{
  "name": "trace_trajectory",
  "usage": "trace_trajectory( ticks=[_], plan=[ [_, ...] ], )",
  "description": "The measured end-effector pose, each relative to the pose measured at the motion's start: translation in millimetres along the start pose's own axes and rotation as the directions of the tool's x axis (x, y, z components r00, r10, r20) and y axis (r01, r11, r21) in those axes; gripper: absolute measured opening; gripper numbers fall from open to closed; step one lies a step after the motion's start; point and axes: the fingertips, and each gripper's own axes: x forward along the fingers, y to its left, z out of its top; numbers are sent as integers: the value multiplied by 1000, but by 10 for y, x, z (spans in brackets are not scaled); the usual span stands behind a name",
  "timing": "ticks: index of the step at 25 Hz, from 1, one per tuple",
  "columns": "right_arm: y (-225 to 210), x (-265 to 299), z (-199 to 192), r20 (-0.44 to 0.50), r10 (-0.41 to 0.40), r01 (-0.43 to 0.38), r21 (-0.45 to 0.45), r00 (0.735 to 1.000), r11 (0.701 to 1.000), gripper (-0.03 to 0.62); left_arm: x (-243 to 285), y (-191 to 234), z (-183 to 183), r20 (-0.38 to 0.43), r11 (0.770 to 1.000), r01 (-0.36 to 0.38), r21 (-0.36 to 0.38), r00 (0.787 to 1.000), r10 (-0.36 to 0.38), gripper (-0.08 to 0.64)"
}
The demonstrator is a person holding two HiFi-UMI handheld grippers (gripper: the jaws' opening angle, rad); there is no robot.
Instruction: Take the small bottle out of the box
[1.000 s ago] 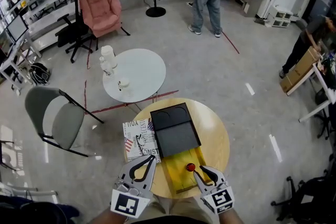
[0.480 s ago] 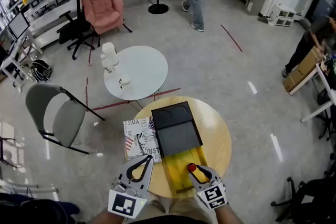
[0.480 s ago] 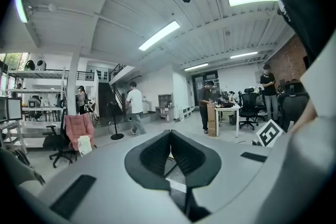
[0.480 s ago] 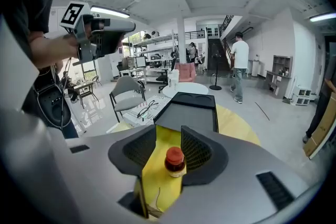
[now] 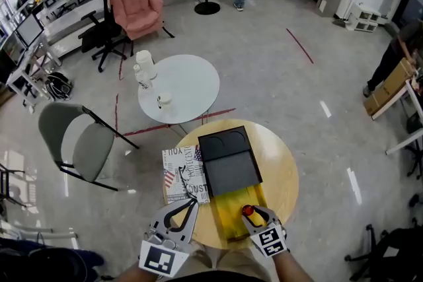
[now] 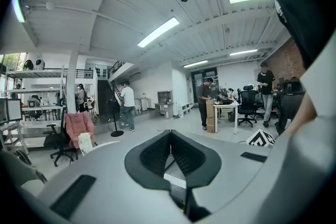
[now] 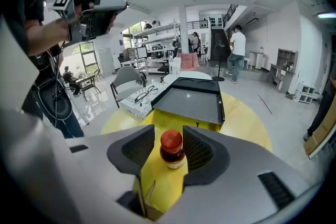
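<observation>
A round wooden table [image 5: 281,165] stands on a grey floor in a large open workroom, and behind it there are a smaller white round table [image 5: 192,82], a grey folding chair [image 5: 76,145] and a pink armchair [image 5: 135,3]. On the wooden table lies an open yellow box [image 5: 230,211], with its black lid [image 5: 228,165] flat at the far end. Just beside the box, on its left, lies a printed magazine [image 5: 180,174] with a pair of glasses on it. The small bottle [image 7: 171,150], with a red cap, stands upright on the yellow bottom of the box, at the near end. The right gripper [image 5: 252,215] is lowered around it: its jaws have just been opening and are now spread wide, with the bottle between them and a small gap on each side. The left gripper [image 5: 192,203] is above the near edge of the table, beside the box, and its jaws are pressed together with nothing between them.
</observation>
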Motion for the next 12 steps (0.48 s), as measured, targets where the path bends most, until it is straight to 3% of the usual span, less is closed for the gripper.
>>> trace_trajectory(
  ticks=[6, 12],
  plan=[
    [-11, 115, -139, -37, 10, -12, -40, 999, 999, 184, -9, -4, -50, -28, 1000, -5, -22, 1000, 4, 17],
    [-69, 146, -168, -55, 4, -6, -35, 998, 999, 183, -45, 145, -16, -19, 999, -35, 1, 999, 35, 17]
  ],
)
